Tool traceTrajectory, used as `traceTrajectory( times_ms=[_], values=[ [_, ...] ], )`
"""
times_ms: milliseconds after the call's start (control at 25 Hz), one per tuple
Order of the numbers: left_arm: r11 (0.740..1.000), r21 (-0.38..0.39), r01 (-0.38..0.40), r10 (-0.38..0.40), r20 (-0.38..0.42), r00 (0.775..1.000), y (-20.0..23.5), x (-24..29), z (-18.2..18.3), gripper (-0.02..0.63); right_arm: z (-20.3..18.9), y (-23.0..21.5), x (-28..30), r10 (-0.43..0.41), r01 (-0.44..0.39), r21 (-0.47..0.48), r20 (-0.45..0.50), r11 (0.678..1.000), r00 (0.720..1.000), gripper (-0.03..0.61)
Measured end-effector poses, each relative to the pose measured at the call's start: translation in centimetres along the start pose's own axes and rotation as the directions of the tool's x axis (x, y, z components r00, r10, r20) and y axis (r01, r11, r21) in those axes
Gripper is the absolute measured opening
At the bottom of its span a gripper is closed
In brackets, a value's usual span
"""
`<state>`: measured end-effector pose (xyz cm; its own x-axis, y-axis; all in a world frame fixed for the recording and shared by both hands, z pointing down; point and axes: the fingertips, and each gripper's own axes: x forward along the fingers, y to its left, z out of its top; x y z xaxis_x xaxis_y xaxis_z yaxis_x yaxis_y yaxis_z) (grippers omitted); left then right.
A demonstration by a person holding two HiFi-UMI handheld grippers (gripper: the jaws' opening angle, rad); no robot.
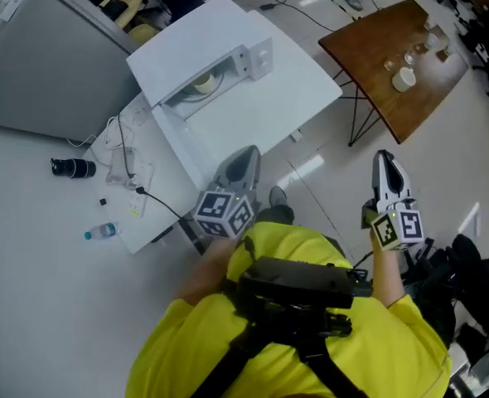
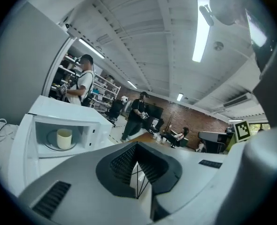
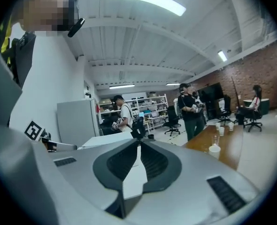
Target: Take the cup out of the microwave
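The white table point(image 1: 253, 114) carries the microwave point(image 1: 196, 44), whose cavity stands open toward us. Both grippers hang well short of it, near our body. The left gripper point(image 1: 250, 151) points toward the oven and the right gripper point(image 1: 383, 155) is off to the side over the floor. Each has its jaws pressed together with nothing between them.

Inside the cavity the glass turntable point(image 2: 48, 140) lies flat. On it stands the cup point(image 2: 64, 138), upright, near the middle and clear of the walls.

We judge the cup to be stiff and fairly light. It is pale and straight-sided, and no handle shows from here. Its wall looks smooth, so it may slip under a light pinch, and it would chip if it struck the door frame. We cannot tell whether it holds anything, so we would keep it level.

The best hold seems to be across the body at about mid-height, one pad on each side. Taking it only at the rim would let it swing. The jaws must spread wider than the cup first, and the low cavity roof leaves little room to lift.
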<state>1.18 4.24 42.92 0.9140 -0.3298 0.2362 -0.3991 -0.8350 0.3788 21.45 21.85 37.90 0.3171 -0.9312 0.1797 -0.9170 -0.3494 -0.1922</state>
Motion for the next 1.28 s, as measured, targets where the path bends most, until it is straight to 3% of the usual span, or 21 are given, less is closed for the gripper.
traceTrajectory(
  times_ms=[200, 520, 840, 1040, 1080, 1120, 1160, 1280],
  values=[
    [0.993, -0.074, -0.095, 0.097, 0.023, 0.995, 4.5, 0.4, 0.8, 0.000, 0.0, 6.1, 10.3, 0.222, -0.226, -0.054, -0.071, 0.973, 0.973, 0.026],
    [0.941, -0.162, -0.298, 0.304, 0.017, 0.952, 8.9, 0.9, 0.1, 0.000, -1.5, 11.8, 21.2, 0.495, -0.509, -0.047, -0.172, 0.859, 0.852, 0.026],
    [0.862, -0.252, -0.441, 0.468, 0.058, 0.882, 12.3, 5.2, 1.4, 0.000, -0.7, 12.8, 30.3, 0.694, -0.715, -0.027, -0.221, 0.698, 0.685, 0.026],
    [0.779, -0.172, -0.603, 0.619, 0.061, 0.783, 18.2, 9.2, -0.4, 0.000, -3.3, 12.4, 34.9, 0.754, -0.776, 0.043, -0.274, 0.629, 0.596, 0.026],
    [0.774, -0.158, -0.613, 0.627, 0.058, 0.777, 19.6, 10.4, -1.0, 0.059, -4.3, 12.3, 35.4, 0.763, -0.787, 0.061, -0.301, 0.615, 0.572, 0.026],
    [0.773, -0.149, -0.617, 0.629, 0.056, 0.775, 21.2, 11.7, -1.7, 0.220, -5.4, 12.4, 35.7, 0.770, -0.798, 0.078, -0.331, 0.598, 0.545, 0.026],
    [0.768, -0.138, -0.625, 0.636, 0.055, 0.769, 23.1, 13.0, -2.4, 0.335, -6.5, 12.5, 35.9, 0.777, -0.809, 0.093, -0.360, 0.580, 0.516, 0.026],
    [0.727, -0.069, -0.684, 0.687, 0.055, 0.725, 29.5, 16.5, -4.3, 0.407, -9.3, 12.6, 36.2, 0.791, -0.833, 0.135, -0.425, 0.536, 0.440, 0.026]
  ],
)
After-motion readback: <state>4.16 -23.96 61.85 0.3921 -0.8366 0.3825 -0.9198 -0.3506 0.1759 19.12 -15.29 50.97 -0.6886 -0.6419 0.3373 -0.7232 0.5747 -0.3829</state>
